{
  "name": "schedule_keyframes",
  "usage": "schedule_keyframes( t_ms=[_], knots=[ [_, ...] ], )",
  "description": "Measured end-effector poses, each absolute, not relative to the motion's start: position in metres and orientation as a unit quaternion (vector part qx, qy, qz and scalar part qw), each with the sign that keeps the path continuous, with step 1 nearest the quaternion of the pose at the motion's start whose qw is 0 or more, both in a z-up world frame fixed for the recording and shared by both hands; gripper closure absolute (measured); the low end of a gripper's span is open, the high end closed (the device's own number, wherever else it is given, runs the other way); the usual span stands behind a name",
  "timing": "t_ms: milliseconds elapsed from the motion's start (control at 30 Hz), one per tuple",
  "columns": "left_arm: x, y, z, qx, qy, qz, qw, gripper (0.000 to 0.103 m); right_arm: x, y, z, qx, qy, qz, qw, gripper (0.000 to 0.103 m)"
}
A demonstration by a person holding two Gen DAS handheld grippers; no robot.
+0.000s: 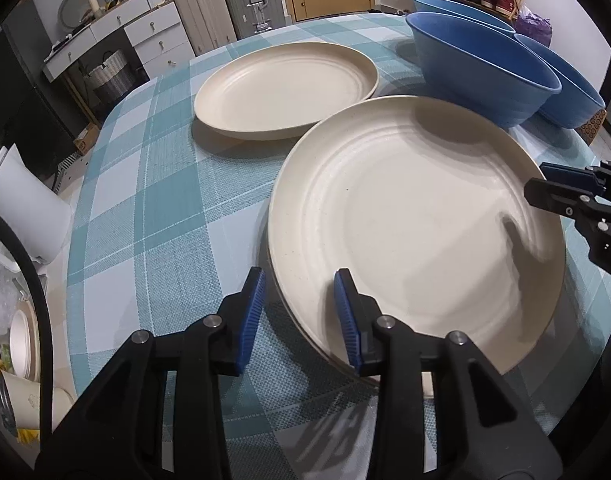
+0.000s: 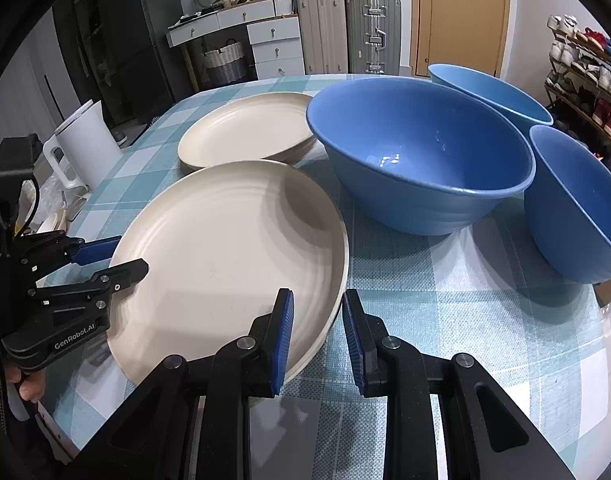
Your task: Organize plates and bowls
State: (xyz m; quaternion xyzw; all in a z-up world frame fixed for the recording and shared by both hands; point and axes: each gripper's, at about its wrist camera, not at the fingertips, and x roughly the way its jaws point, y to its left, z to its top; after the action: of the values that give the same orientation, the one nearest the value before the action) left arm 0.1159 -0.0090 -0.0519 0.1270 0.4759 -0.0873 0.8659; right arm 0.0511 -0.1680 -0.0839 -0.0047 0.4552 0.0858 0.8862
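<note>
A large cream plate [image 1: 417,232] [image 2: 225,248] lies near me on the checked tablecloth, with a second rim showing just under it. My left gripper [image 1: 301,316] [image 2: 129,258] straddles its left rim, blue pads apart and not touching it. On the opposite side, the right gripper [image 2: 317,336] [image 1: 539,180] straddles the rim too, with a gap on both sides. A second cream plate [image 1: 285,88] [image 2: 249,128] sits farther back. Three blue bowls stand to the right: a big one [image 2: 417,152] [image 1: 485,68], one behind it [image 2: 493,96] and one at the table's right edge [image 2: 577,208].
A white kettle [image 2: 85,144] [image 1: 21,200] stands off the table's left side, beside cups and clutter. The rounded table edge [image 1: 77,216] runs close on the left. Suitcases [image 2: 349,32], white drawers and a shoe rack [image 2: 585,72] line the far wall.
</note>
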Motion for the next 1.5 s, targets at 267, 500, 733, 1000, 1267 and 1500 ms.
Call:
schedule_keyframes(
  t_ms=[267, 500, 733, 1000, 1267, 1500],
  knots=[
    [0.116, 0.003, -0.038, 0.092, 0.458, -0.074, 0.881, 0.050, 0.048, -0.170, -0.077, 0.000, 0.447, 0.090, 0.890, 0.067],
    [0.113, 0.020, -0.010, 0.043, 0.421, -0.065, 0.904, 0.023, 0.039, -0.169, -0.055, -0.001, 0.413, 0.105, 0.904, 0.019],
    [0.104, 0.034, 0.015, 0.003, 0.389, -0.063, 0.919, 0.001, 0.039, -0.173, -0.023, 0.002, 0.373, 0.110, 0.921, 0.003],
    [0.101, 0.058, 0.033, -0.076, 0.372, -0.029, 0.925, 0.001, 0.050, -0.178, 0.011, 0.016, 0.343, 0.131, 0.930, 0.001],
    [0.118, 0.077, 0.051, -0.112, 0.360, 0.010, 0.926, 0.001, 0.082, -0.183, 0.034, 0.037, 0.335, 0.169, 0.926, 0.001],
    [0.143, 0.079, 0.060, -0.115, 0.366, 0.026, 0.923, 0.001, 0.118, -0.186, 0.041, 0.049, 0.339, 0.196, 0.919, 0.001]
  ],
)
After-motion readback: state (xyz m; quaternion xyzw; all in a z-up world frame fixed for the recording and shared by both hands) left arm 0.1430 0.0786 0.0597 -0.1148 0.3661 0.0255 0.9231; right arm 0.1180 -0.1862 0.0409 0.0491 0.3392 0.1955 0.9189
